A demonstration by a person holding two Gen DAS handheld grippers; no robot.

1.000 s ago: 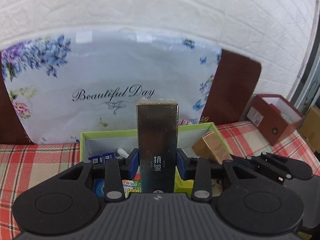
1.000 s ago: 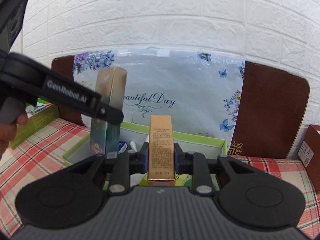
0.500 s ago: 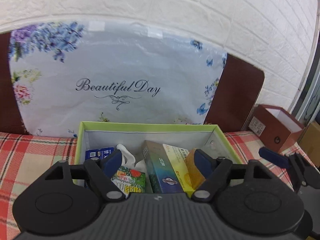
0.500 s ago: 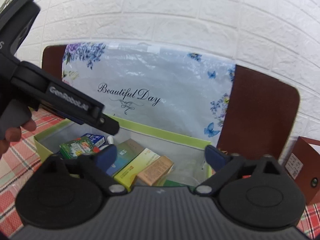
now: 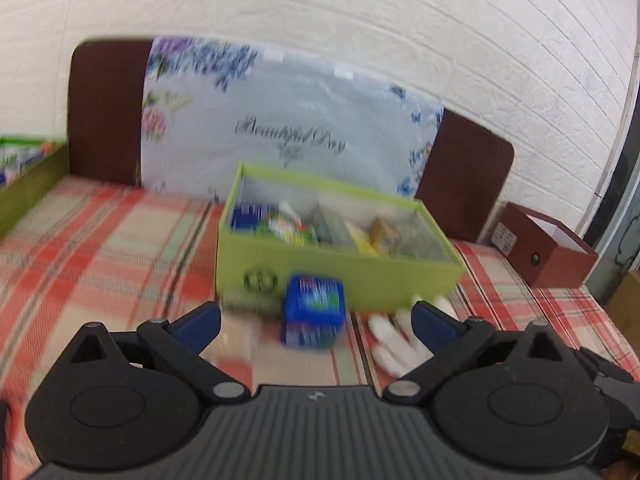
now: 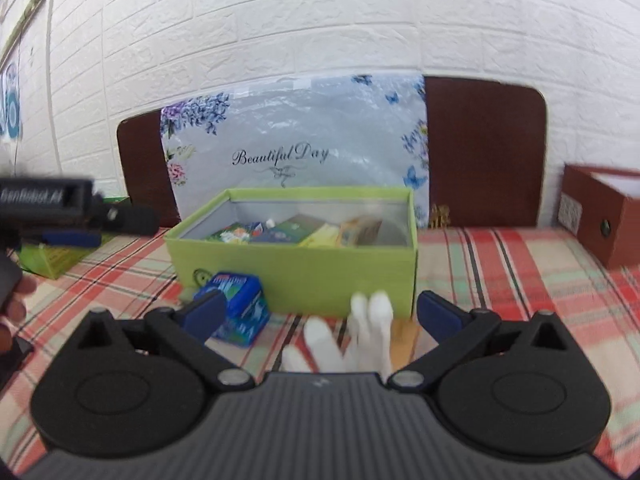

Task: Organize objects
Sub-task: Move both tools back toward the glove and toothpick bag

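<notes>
Blue box (image 5: 313, 310) between left gripper's (image 5: 316, 320) spread jaws

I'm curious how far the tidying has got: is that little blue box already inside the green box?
No, the little blue box lies on the checked cloth in front of the green box, outside its wall.

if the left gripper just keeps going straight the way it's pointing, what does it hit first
Most likely the blue box lying on the checked cloth, centred between the open left gripper fingers. Behind it stands the green box. The blur leaves depth uncertain.
</notes>
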